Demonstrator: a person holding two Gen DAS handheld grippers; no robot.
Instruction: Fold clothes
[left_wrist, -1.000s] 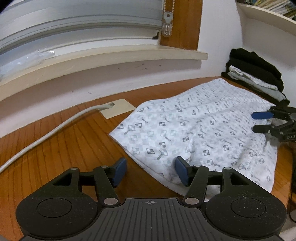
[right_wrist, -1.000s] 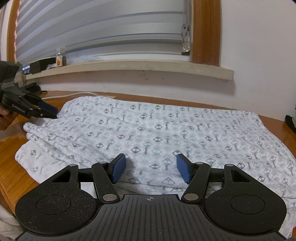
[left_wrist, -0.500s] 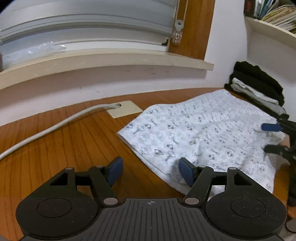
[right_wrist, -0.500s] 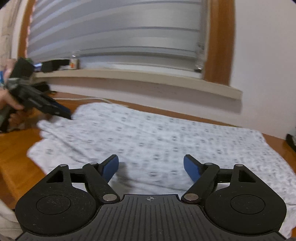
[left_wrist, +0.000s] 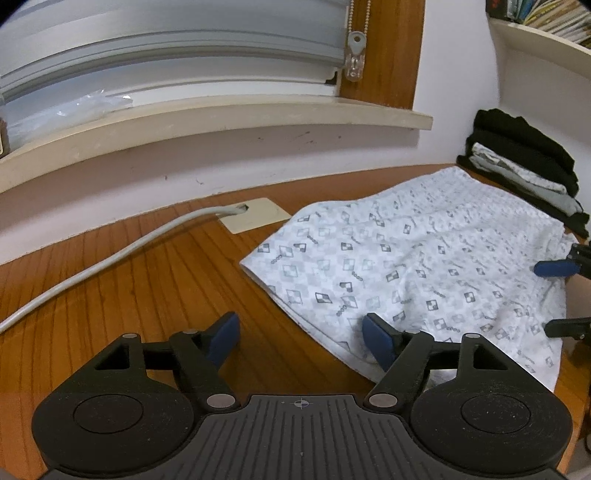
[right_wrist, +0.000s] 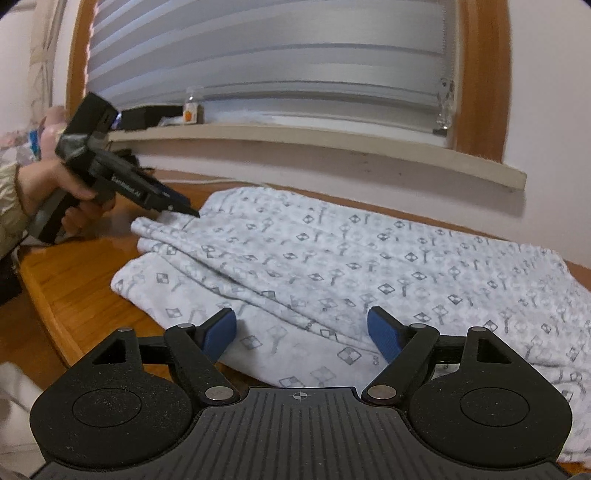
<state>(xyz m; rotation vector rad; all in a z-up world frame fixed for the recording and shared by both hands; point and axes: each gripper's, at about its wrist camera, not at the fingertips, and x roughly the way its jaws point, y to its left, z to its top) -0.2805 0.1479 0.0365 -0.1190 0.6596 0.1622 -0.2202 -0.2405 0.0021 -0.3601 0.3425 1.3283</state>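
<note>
- Here the white patterned garment (left_wrist: 417, 266) lies folded flat on the wooden table (left_wrist: 122, 280), filling the right half of the left wrist view and the middle of the right wrist view.
- The left gripper (left_wrist: 301, 332) has just been widening; its jaws stand spread, one blue pad over bare wood, the other over the garment's near edge, nothing pinched.
- Only the left wrist view shows the grey cable (left_wrist: 110, 258) running to a beige plate, and the stack of folded clothes (left_wrist: 524, 166) at the right edge.
- The right gripper (right_wrist: 303, 330) is likewise spread above the cloth's near hem, gripping nothing.
- Only the right wrist view shows the person's hand (right_wrist: 66, 192) holding the left gripper at the left of the frame, its tip at the garment's far corner, and a small bottle (right_wrist: 190, 109) on the windowsill (right_wrist: 332, 138).
</note>
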